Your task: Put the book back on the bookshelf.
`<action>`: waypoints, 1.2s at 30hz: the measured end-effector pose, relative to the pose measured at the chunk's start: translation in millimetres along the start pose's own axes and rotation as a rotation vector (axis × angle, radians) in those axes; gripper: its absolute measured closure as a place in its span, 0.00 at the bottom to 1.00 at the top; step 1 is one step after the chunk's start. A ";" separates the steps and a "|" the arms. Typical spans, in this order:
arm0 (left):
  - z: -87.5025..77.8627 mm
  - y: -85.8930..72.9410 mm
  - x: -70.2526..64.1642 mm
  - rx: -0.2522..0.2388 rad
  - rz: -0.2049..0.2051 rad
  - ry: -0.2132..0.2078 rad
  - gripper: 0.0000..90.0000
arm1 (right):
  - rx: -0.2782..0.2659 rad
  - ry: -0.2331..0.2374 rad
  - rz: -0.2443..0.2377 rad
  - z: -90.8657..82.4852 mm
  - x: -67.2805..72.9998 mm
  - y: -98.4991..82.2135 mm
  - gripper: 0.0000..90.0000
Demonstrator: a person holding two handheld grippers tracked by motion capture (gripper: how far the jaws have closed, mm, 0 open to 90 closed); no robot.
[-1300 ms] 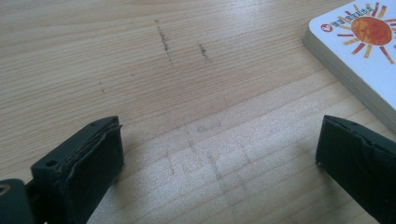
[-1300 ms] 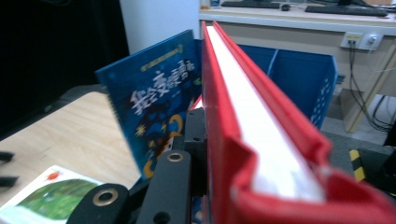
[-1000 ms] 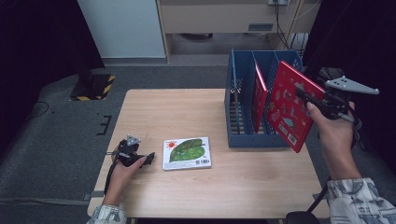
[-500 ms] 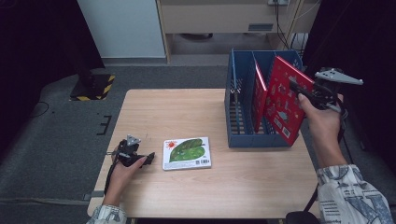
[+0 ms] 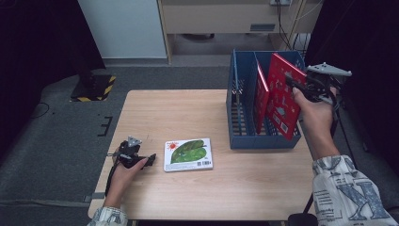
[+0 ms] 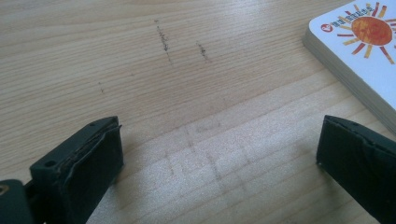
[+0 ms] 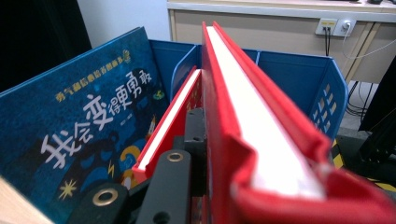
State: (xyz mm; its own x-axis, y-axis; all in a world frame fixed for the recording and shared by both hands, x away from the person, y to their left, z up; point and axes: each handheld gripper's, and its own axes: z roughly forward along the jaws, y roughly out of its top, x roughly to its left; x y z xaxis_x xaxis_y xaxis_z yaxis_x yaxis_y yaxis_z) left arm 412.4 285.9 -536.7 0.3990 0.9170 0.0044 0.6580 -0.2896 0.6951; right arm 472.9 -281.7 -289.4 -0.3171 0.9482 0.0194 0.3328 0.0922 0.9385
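My right gripper (image 5: 290,84) is shut on the top edge of a red book (image 5: 281,100), which hangs tilted over the right-hand compartment of a blue rack (image 5: 241,123). In the right gripper view the red book (image 7: 254,126) runs away from me edge-on, with one black finger (image 7: 173,179) pressed on its left cover. A second red book (image 5: 260,96) stands in the rack beside it. A book with a green leaf on its cover (image 5: 188,154) lies flat on the table. Just left of it my left gripper (image 5: 149,159) rests on the wood, open and holding nothing (image 6: 219,158).
A blue book with yellow and white lettering (image 7: 84,121) leans in the rack left of the red ones. The wooden table (image 5: 188,108) is bare between the rack and the flat book. The flat book's corner (image 6: 359,51) is near my left gripper's right jaw.
My right hand has carried the red book leftward, from beside the rack's right wall to over its right compartment. The left hand and the flat book have stayed put.
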 end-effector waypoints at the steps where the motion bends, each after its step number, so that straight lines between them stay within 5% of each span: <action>1: 0.0 0.0 0.0 0.000 0.000 0.000 0.00 | -0.001 -0.002 0.000 1.5 0.0 0.7 0.88; 36: 0.8 0.4 -1.5 -0.001 -0.004 0.004 0.00 | -0.005 -0.047 0.050 47.6 3.0 6.1 0.88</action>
State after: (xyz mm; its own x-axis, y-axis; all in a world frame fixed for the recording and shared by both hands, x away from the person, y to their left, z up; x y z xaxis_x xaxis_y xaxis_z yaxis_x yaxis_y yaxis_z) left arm 412.6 284.2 -536.9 0.3937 0.9192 0.0039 0.6589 -0.2851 0.6961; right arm 516.2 -263.8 -300.0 -0.2580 0.9649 0.0500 0.3429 0.0431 0.9384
